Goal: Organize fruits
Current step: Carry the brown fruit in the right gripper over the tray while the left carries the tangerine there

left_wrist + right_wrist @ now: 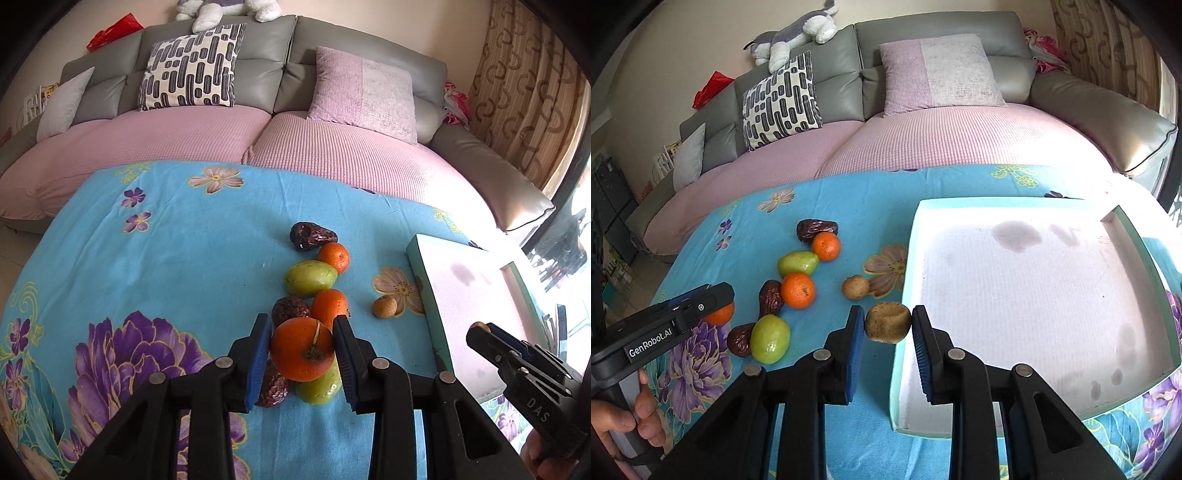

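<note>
Orange fruit (301, 349) clamped in left tongs (301, 354); right tongs (888, 325) grip brown fruit (887, 322) beside tray (1034, 295).

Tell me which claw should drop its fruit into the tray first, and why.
Right. The right claw holds a brown fruit right at the tray edge. The left claw grips an orange above the fruit pile, farther from the tray.

a blue floral cloth (849, 206) carries loose fruits (798, 290) and, beside them, a shallow white tray (908, 258).
</note>
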`<act>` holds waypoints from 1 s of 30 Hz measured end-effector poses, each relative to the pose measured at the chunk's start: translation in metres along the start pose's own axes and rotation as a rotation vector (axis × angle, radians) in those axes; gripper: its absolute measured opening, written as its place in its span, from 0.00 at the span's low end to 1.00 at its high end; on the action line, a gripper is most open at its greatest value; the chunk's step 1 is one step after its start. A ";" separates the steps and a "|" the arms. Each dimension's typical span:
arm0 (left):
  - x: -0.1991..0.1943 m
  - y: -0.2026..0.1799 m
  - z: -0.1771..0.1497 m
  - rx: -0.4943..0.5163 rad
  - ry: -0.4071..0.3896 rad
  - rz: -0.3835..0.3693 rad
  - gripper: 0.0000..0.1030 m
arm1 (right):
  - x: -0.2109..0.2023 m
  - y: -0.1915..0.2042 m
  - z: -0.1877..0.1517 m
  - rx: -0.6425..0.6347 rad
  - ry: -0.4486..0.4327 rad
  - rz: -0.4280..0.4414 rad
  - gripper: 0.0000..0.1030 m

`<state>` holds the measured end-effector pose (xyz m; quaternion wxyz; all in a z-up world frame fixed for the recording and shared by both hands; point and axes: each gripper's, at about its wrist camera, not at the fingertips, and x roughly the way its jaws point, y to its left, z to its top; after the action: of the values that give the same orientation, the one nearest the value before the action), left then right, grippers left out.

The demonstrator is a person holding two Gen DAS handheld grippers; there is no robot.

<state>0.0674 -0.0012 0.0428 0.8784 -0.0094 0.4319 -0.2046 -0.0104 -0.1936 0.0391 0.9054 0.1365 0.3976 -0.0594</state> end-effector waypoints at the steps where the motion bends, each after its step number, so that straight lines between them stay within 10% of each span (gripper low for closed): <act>1: 0.000 -0.006 0.001 0.011 0.002 -0.003 0.36 | -0.001 -0.006 0.001 0.013 -0.002 -0.009 0.27; 18: 0.017 -0.151 0.015 0.288 0.052 -0.143 0.36 | -0.026 -0.131 -0.008 0.212 -0.008 -0.356 0.27; 30: 0.047 -0.202 -0.002 0.381 0.141 -0.140 0.36 | -0.027 -0.173 -0.017 0.303 0.025 -0.391 0.27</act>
<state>0.0206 -0.2035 0.0452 0.8154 0.1410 0.4443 -0.3434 -0.0783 -0.3535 0.0132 0.8410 0.1918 0.4140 -0.2909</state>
